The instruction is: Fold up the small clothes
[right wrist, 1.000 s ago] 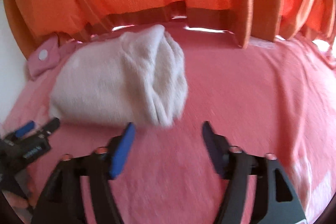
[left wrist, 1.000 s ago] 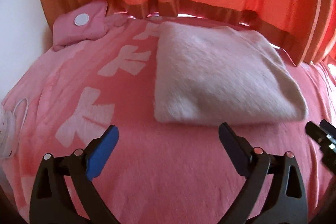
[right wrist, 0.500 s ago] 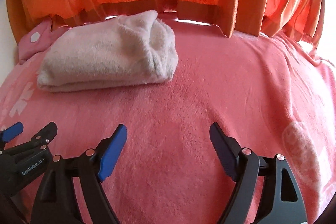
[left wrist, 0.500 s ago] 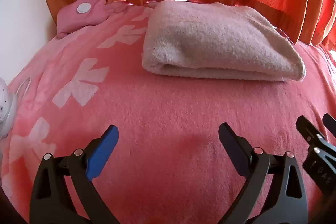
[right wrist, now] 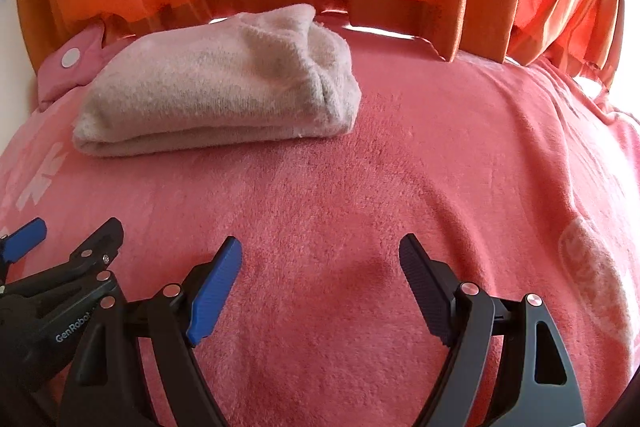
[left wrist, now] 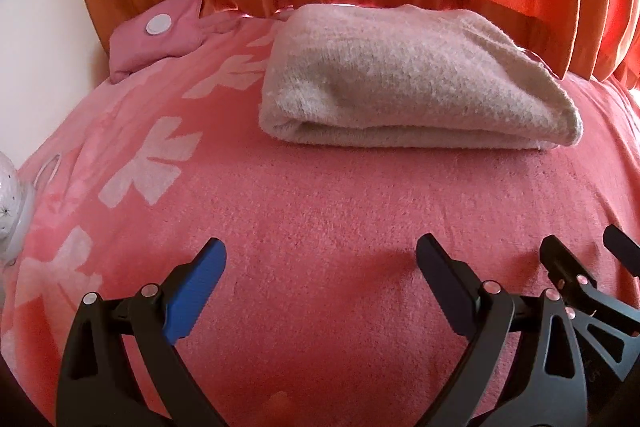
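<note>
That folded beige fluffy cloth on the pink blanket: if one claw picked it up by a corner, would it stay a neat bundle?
Probably not. The folded beige fluffy cloth looks soft and limp, with loose stacked layers along its near edge, so it would likely unfold and droop. It seems light for its bulk. Its fuzzy pile on the pink terry blanket suggests it would drag rather than slide.

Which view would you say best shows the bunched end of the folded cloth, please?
The right wrist view: the folded cloth shows its bunched end there, layers tucked together. The left wrist view shows the cloth along its long front fold, that end foreshortened at the right.
</note>
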`<action>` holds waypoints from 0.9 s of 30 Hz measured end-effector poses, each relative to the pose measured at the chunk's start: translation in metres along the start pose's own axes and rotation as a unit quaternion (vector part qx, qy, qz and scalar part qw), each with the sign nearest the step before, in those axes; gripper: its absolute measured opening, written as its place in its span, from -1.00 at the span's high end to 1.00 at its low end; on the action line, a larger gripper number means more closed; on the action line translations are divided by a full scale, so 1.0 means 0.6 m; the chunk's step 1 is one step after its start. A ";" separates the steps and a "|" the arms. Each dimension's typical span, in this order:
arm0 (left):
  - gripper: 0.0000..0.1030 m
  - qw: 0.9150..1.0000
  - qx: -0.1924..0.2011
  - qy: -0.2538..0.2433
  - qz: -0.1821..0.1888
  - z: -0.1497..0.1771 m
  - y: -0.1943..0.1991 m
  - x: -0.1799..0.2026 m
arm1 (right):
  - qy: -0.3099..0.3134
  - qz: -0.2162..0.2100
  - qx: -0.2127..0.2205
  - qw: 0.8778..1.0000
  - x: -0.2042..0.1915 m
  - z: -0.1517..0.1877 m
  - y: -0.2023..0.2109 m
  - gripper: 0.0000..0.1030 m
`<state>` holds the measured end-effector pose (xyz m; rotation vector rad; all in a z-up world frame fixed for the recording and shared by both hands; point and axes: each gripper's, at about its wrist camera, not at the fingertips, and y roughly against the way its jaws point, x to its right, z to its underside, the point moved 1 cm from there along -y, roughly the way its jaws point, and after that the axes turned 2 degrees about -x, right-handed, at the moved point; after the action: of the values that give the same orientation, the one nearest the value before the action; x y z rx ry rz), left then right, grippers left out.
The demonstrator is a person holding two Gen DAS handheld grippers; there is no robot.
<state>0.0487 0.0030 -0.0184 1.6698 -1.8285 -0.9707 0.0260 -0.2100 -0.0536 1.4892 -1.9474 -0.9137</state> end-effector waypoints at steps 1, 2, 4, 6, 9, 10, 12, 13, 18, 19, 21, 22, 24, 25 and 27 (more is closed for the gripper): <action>-0.82 1.000 -0.001 0.001 -0.001 0.000 -0.001 0.000 | 0.001 0.000 0.000 1.000 0.000 0.000 0.000 -0.52; -0.81 1.000 -0.001 0.002 -0.003 0.000 -0.002 0.000 | 0.004 0.000 0.001 1.000 -0.003 0.000 0.000 -0.52; -0.81 1.000 0.001 0.007 -0.011 -0.001 -0.003 -0.002 | 0.010 0.001 0.003 1.000 -0.006 0.001 0.000 -0.52; -0.81 1.000 0.001 0.009 -0.012 -0.001 -0.004 -0.004 | 0.012 0.004 0.004 1.000 -0.008 0.002 0.000 -0.52; -0.81 1.000 -0.002 0.010 -0.007 -0.001 -0.007 -0.006 | 0.008 0.001 0.001 1.000 -0.008 0.003 -0.001 -0.52; -0.81 1.000 -0.002 0.010 -0.007 -0.001 -0.007 -0.007 | 0.006 0.001 0.001 1.000 -0.009 0.003 -0.001 -0.52; -0.81 1.000 -0.001 0.010 -0.007 -0.001 -0.007 -0.007 | 0.005 0.002 0.000 1.000 -0.011 0.004 -0.001 -0.52; -0.81 1.000 -0.001 0.009 -0.008 -0.001 -0.007 -0.007 | 0.004 0.003 0.000 1.000 -0.011 0.004 -0.001 -0.52; -0.81 1.000 0.000 0.009 -0.010 0.000 -0.007 -0.006 | 0.003 0.002 -0.002 1.000 -0.008 0.003 -0.003 -0.52; -0.80 1.000 0.000 0.009 -0.010 0.000 -0.007 -0.005 | 0.002 0.002 -0.002 1.000 -0.009 0.004 -0.003 -0.52; -0.80 1.000 0.000 0.008 -0.011 0.001 -0.007 -0.004 | 0.001 0.004 -0.003 1.000 -0.010 0.004 -0.003 -0.52; -0.80 1.000 0.000 0.008 -0.012 0.001 -0.007 -0.004 | 0.001 0.004 -0.003 1.000 -0.011 0.004 -0.003 -0.52; -0.80 1.000 -0.001 0.008 -0.011 0.001 -0.007 -0.003 | 0.000 0.003 -0.004 1.000 -0.009 0.004 -0.004 -0.53; -0.80 1.000 -0.001 0.008 -0.010 0.000 -0.008 -0.004 | 0.000 0.004 -0.004 1.000 -0.011 0.004 -0.004 -0.53; -0.80 1.000 -0.003 0.008 -0.009 0.000 -0.008 -0.005 | -0.001 0.004 -0.004 1.000 -0.012 0.005 -0.003 -0.53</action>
<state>0.0525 0.0058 -0.0218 1.6891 -1.8015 -0.9663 0.0271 -0.2030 -0.0570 1.4754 -1.9479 -0.9183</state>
